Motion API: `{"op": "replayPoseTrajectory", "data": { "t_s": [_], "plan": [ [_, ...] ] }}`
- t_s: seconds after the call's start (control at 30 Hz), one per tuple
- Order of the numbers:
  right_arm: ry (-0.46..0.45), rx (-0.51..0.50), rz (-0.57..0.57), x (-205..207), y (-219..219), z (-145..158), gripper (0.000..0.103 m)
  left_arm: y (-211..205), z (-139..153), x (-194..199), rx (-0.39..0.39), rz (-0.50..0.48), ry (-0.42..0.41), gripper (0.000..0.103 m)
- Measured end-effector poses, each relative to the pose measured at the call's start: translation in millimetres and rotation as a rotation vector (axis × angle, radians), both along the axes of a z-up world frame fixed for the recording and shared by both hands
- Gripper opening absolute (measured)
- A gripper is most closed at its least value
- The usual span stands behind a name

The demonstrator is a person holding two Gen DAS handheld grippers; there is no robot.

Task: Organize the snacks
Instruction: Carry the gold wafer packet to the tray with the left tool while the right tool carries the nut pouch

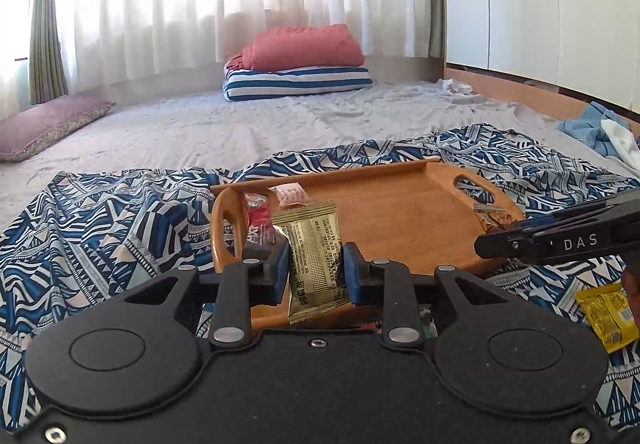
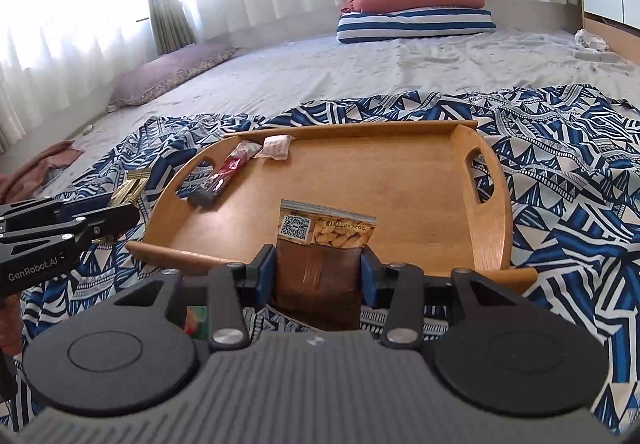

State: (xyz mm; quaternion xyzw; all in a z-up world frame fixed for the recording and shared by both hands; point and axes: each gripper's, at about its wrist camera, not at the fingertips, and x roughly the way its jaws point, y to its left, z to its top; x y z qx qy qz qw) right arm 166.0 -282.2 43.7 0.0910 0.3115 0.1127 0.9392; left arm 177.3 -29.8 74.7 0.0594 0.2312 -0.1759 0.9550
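A wooden tray [image 1: 400, 211] [image 2: 380, 179] lies on a blue patterned cloth on the bed. My left gripper [image 1: 315, 268] is shut on a gold snack packet [image 1: 314, 244], held upright over the tray's near left edge. My right gripper [image 2: 318, 272] is shut on a brown almond packet [image 2: 326, 240], held over the tray's near rim; it also shows in the left wrist view [image 1: 494, 217]. In the tray lie a red snack bar [image 2: 230, 171] [image 1: 258, 219] and a small pink sachet [image 2: 276, 147] [image 1: 290, 195].
A yellow packet [image 1: 608, 314] lies on the cloth right of the tray. Gold packets [image 2: 130, 185] lie on the cloth left of it. Striped and red pillows [image 1: 298, 67] sit far back, a purple pillow [image 1: 48, 125] at the left, blue clothes [image 1: 592, 127] at the right.
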Motion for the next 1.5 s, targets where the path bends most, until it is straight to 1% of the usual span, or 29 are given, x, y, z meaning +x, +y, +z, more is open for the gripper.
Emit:
{"op": "replayPoseTrajectory", "data": {
  "t_s": [0.1, 0.2, 0.3, 0.47, 0.63, 0.77, 0.83, 0.93, 1.1, 1.2, 1.43, 1.5],
  "plan": [
    [-0.013, 0.019, -0.006, 5, -2, 0, 0.047, -7, -5, 17, 0.001, 0.015, 0.005, 0.027],
    [-0.011, 0.048, -0.008, 10, -3, -2, 0.047, -15, -12, 39, -0.014, 0.026, 0.035, 0.027],
    [-0.006, 0.045, -0.01, 17, -1, -6, 0.047, -23, -19, 61, -0.03, 0.028, 0.058, 0.027],
    [0.004, 0.054, -0.026, 24, -6, -10, 0.047, -34, -25, 96, -0.021, 0.04, 0.073, 0.027],
    [0.018, 0.071, -0.051, 29, -14, -15, 0.047, -38, -40, 127, -0.015, 0.055, 0.131, 0.027],
    [0.021, 0.085, -0.047, 32, -15, -14, 0.047, -37, -53, 144, -0.046, 0.078, 0.168, 0.027],
    [0.013, 0.068, -0.045, 33, -12, -13, 0.048, -41, -58, 151, -0.023, 0.077, 0.181, 0.027],
    [0.009, 0.047, -0.042, 35, -9, -12, 0.048, -48, -63, 159, 0.012, 0.084, 0.174, 0.027],
    [0.027, 0.069, -0.032, 36, -7, -15, 0.048, -49, -70, 172, -0.015, 0.112, 0.201, 0.027],
    [0.033, 0.077, -0.038, 35, -6, -16, 0.048, -49, -68, 174, -0.02, 0.114, 0.194, 0.027],
    [0.033, 0.07, -0.051, 27, -7, -14, 0.048, -53, -69, 181, 0.01, 0.116, 0.208, 0.029],
    [0.034, 0.065, -0.057, 24, -8, -12, 0.048, -52, -68, 181, 0.001, 0.132, 0.215, 0.032]
  ]
}}
